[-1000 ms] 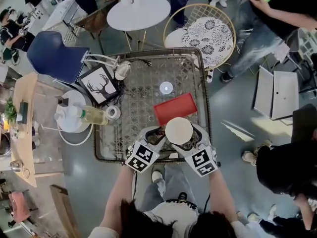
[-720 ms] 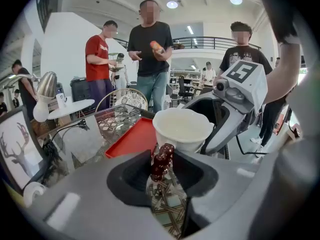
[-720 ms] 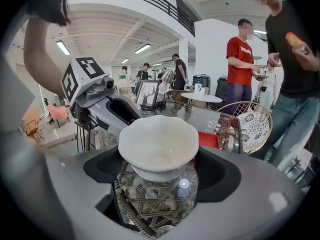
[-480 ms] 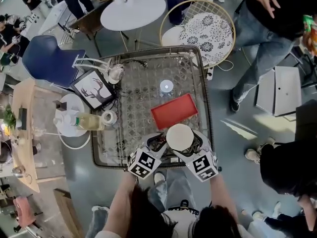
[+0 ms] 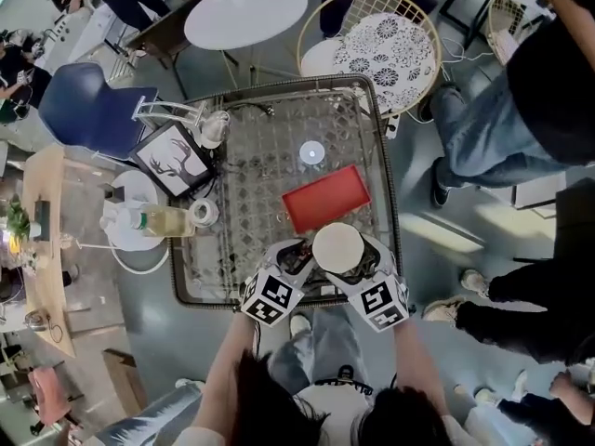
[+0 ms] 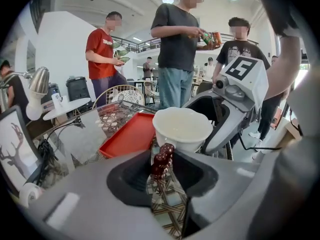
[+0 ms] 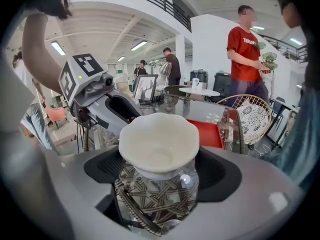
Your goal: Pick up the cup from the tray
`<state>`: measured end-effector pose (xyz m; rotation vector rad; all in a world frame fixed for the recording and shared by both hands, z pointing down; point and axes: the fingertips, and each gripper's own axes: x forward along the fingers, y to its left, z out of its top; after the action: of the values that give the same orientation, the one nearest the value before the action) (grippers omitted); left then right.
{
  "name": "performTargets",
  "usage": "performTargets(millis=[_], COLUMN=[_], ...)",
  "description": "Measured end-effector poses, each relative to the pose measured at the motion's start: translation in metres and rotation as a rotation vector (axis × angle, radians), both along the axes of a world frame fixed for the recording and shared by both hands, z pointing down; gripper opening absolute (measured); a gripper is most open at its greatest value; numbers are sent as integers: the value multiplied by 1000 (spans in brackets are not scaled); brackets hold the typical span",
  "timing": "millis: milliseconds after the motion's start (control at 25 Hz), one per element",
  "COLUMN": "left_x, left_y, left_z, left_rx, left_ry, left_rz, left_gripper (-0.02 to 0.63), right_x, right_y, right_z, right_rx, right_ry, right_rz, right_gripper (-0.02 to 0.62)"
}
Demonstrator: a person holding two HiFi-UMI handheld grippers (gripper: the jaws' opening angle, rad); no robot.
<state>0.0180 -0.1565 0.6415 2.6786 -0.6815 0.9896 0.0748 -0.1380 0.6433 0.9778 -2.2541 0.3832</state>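
A white cup (image 5: pixel 337 247) with a wavy rim sits between the wide jaws of my right gripper (image 5: pixel 344 260), which are shut on its sides. In the right gripper view the cup (image 7: pixel 159 145) hangs low over the glass table top, just off the near edge of the red tray (image 7: pixel 209 133). The tray (image 5: pixel 325 198) lies flat and bare behind it. My left gripper (image 5: pixel 295 255) is close at the cup's left. Its jaws (image 6: pixel 162 158) are shut on a small dark red knobbly thing (image 6: pixel 161 160). Whether the cup's foot touches the glass is hidden.
The glass table with a rattan rim (image 5: pixel 387 203) also bears a lamp (image 5: pixel 212 128), a framed deer picture (image 5: pixel 175 159), a bottle (image 5: pixel 167 219), a tape roll (image 5: pixel 203 213) and a small white disc (image 5: pixel 311 152). A wicker chair (image 5: pixel 386 49) and people stand behind and at the right.
Both grippers and the cup sit slightly lower, still just in front of the tray. A bystander in jeans has stepped closer at the table's right side.
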Motion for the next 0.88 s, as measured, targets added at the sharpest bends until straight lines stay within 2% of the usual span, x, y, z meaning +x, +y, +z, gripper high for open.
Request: performTargets(millis=[240, 440, 560, 800, 880], left_x=[-3, -12, -14, -19, -21], left_y=[3, 5, 5, 2, 3], left_z=[0, -5, -12, -34, -48], left_rx=[-30, -24, -16, -1, 12], left_ry=[22, 24, 19, 58, 80], left_rz=[9, 18, 24, -15, -26], left_gripper=[134, 137, 138, 137, 137], right_x=[2, 7, 9, 10, 9], right_y=[2, 6, 3, -1, 1], right_z=[-5, -18, -32, -64, -74], right_rx=[-18, 9, 45, 70, 69], right_ry=[40, 57, 29, -58, -85], right_rz=[-8, -6, 18, 96, 105], right_gripper=[457, 463, 464, 456, 419])
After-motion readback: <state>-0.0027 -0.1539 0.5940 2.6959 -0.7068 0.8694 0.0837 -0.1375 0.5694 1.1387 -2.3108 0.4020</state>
